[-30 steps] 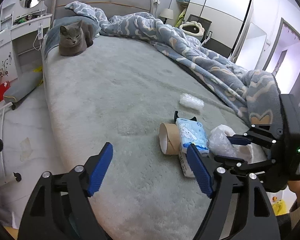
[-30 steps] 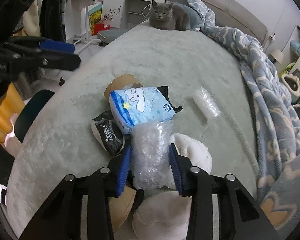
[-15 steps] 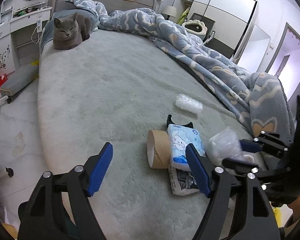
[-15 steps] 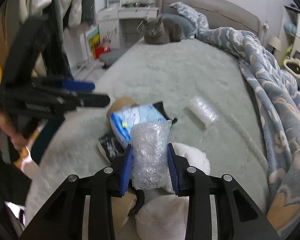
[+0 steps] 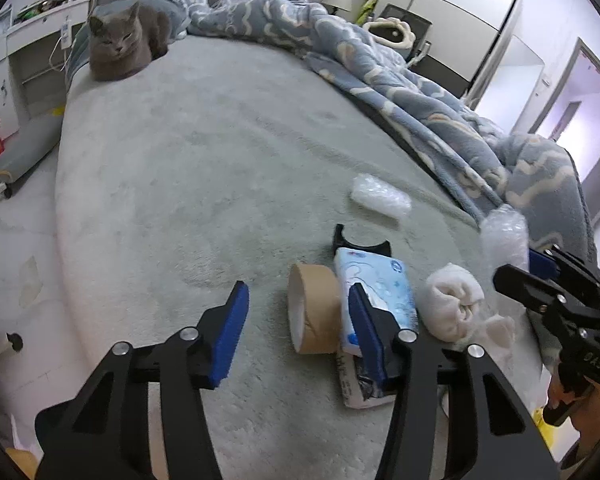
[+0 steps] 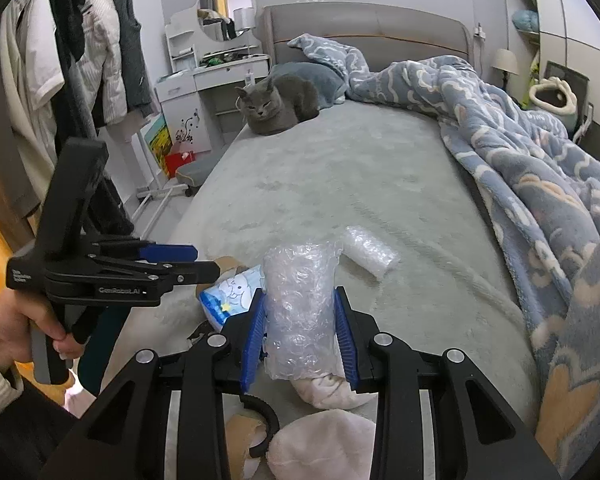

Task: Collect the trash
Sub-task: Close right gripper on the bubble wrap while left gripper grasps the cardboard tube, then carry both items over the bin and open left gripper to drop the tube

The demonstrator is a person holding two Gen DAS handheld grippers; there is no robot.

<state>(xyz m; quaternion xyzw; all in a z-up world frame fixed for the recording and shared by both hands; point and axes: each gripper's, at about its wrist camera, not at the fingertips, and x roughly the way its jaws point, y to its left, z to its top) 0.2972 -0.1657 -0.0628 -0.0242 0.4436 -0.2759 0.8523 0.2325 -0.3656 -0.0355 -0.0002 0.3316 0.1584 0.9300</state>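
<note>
Right tongs [image 6: 300, 332]: clamped on a wad of bubble wrap [image 6: 300, 300], pads pressing its two sides, the wad standing up between them above the bed [image 6: 340, 176].

Left tongs [image 5: 296, 328]: apart and empty, hovering over the bed just short of the tape roll [image 5: 312, 312].

Landmark: the tape roll, a brown cardboard ring on its side near the foot of the bed.

Tissue pack [image 5: 374, 292]: blue and white, touching the tape roll on its right.

Black clip [image 5: 360, 242]: just beyond the tissue pack, away from me.

Wrapper [image 5: 360, 384]: flat and crumpled, under the tissue pack's near end, right of the tape roll.

White cloth [image 5: 454, 304]: bunched, further right of the tape roll, past the tissue pack.

Second wrap [image 5: 380, 199]: a loose piece well beyond the tape roll, toward the quilt [image 5: 420, 92].

Cat [image 5: 124, 46]: far from the tape roll, at the head of the bed.

Handling, bubble wrap: I judge it very light, soft and springy; the film is slick, so a squeeze across the middle of the bulk holds better than a pinch at an edge.

Handling, tape roll: looks light and stiff; I would take it across the ring's wall, one pad inside the hole and one outside.

Handling, wrapper: thin and limp; best pinched at a raised edge once the tissue pack is off it.
</note>
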